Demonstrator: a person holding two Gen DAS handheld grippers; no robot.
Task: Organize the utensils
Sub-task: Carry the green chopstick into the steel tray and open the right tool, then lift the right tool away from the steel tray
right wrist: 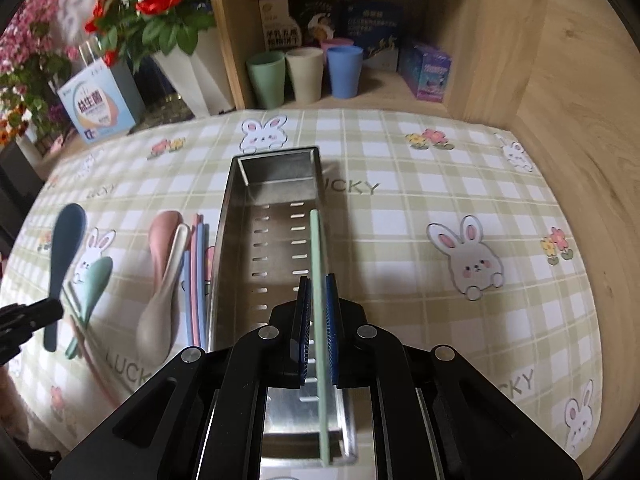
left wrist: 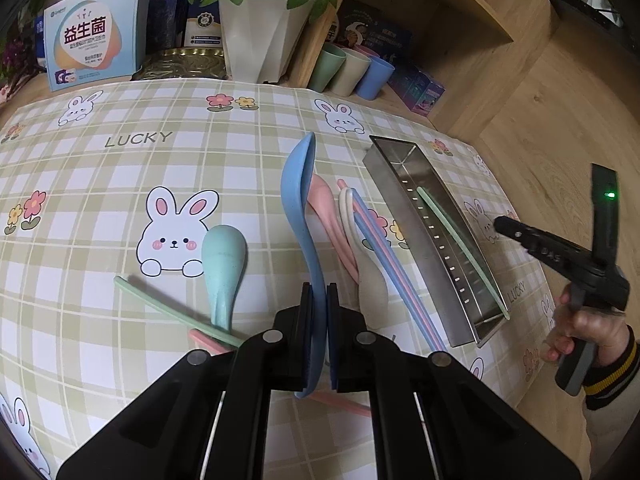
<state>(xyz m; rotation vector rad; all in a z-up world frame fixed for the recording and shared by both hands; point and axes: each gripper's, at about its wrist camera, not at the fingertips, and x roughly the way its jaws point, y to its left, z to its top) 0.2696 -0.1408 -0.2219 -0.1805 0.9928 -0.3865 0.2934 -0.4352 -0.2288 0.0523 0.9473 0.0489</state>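
Note:
My left gripper [left wrist: 319, 296] is shut on the handle of a blue spoon [left wrist: 298, 184], bowl pointing away over the cloth. A steel tray [left wrist: 420, 240] lies to its right with a green chopstick [left wrist: 460, 236] in it. My right gripper [right wrist: 318, 292] stands above the tray [right wrist: 236, 220]; its jaws flank the green chopstick [right wrist: 316, 248] with small gaps, and I cannot tell if they grip. On the cloth lie a pink spoon [left wrist: 324, 204], a cream spoon [left wrist: 370, 280], blue and pink chopsticks [left wrist: 384, 256], a green spoon [left wrist: 222, 264] and a green chopstick [left wrist: 160, 304].
A checked bunny tablecloth [left wrist: 120, 184] covers the table. Behind it stand a white flower pot [left wrist: 260, 36], a boxed product [left wrist: 94, 44] and three cups [right wrist: 304, 72] in a wooden shelf. A wooden wall [right wrist: 560, 100] runs along the right.

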